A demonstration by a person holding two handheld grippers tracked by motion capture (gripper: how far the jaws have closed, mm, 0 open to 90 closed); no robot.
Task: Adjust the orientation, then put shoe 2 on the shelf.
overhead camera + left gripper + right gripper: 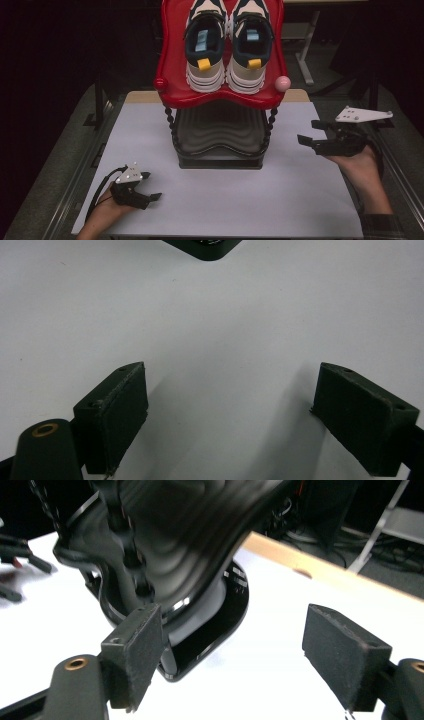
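Note:
A pair of navy, cream and white sneakers (pixel 227 45) with yellow heel tabs stands on the red top shelf (pixel 172 75) of a two-tier rack. The black lower shelf (pixel 220 135) beneath it holds nothing. My left gripper (pixel 148 186) rests low at the table's near left, open, with bare white table between its pads (pixel 120 410). My right gripper (pixel 307 132) hovers at the right of the rack, open, its jaws pointing toward the black base (pixel 210 625), with nothing between its pads (pixel 137 650).
The white table top (pixel 290 200) carries the rack at its middle back. A wooden strip (pixel 320 567) runs along the far edge. A metal table leg (pixel 305 60) and dark floor lie beyond. A pink knob (pixel 283 83) caps the red shelf's right corner.

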